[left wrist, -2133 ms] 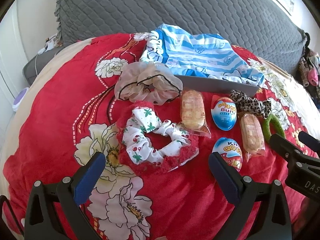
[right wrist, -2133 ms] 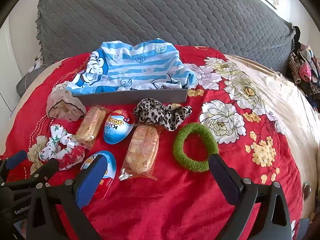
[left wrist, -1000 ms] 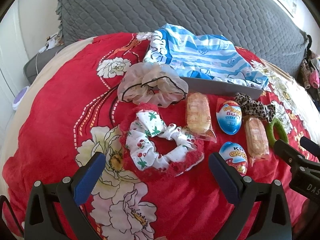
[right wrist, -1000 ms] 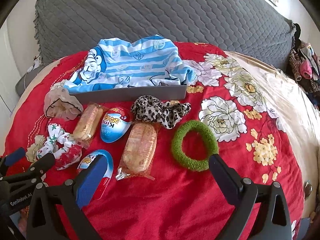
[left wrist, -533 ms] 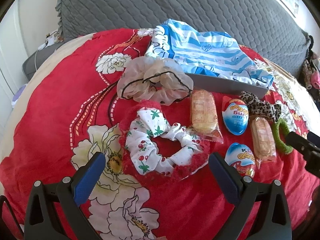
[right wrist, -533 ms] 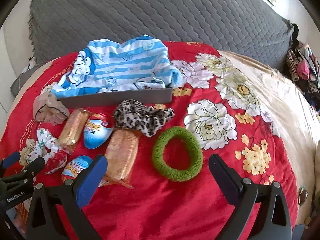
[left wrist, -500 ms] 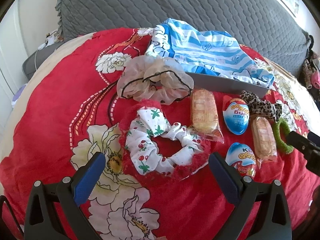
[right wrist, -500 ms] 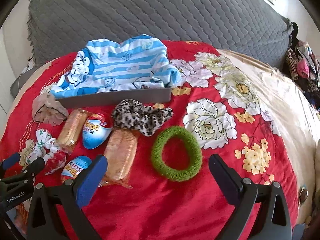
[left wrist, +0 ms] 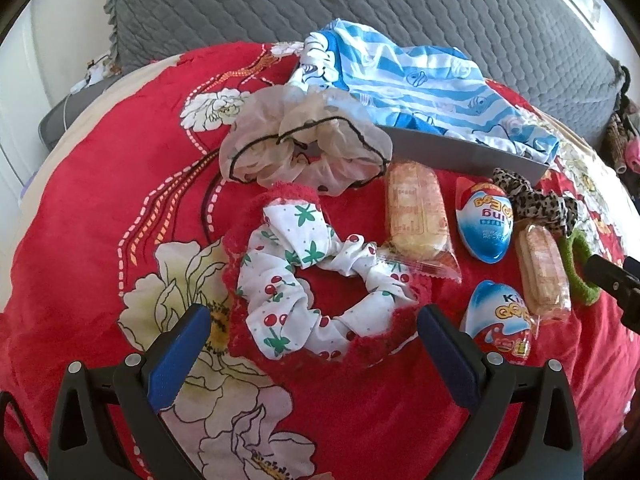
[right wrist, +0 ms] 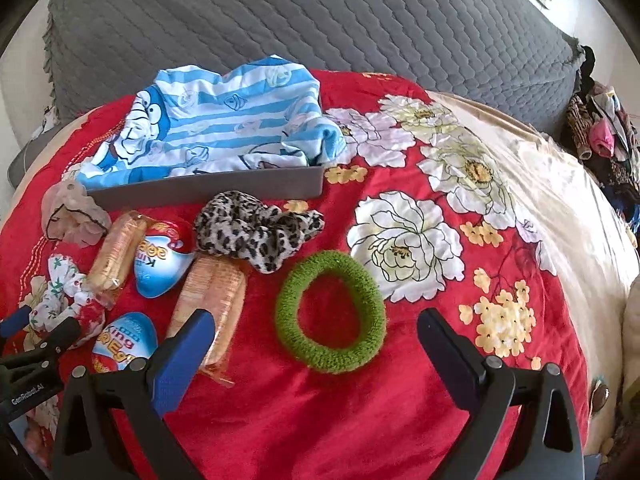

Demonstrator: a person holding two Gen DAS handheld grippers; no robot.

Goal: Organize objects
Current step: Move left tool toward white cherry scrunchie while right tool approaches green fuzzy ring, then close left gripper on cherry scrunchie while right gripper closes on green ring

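On a red flowered blanket lie several hair ties and snacks. My left gripper [left wrist: 316,344] is open, its fingers straddling the near edge of a white cherry-print scrunchie [left wrist: 296,280] lying on a red fuzzy one. Beyond sit a sheer beige scrunchie [left wrist: 304,148], two wrapped cakes [left wrist: 416,212] [left wrist: 544,272] and two blue chocolate eggs [left wrist: 486,220] [left wrist: 500,324]. My right gripper [right wrist: 316,344] is open, just short of a green fuzzy hair ring [right wrist: 332,312]. A leopard scrunchie [right wrist: 256,230] lies behind the ring.
A grey tray [right wrist: 208,192] holding a blue striped cloth [right wrist: 224,120] stands at the back, before a grey quilted pillow [right wrist: 320,24]. Clothes are piled at the far right [right wrist: 600,128]. The blanket's cream part [right wrist: 568,200] drops off on the right.
Both grippers have come lower and closer to the blanket: the left over the cherry scrunchie, the right shifted rightward onto the green ring. Both stayed open.
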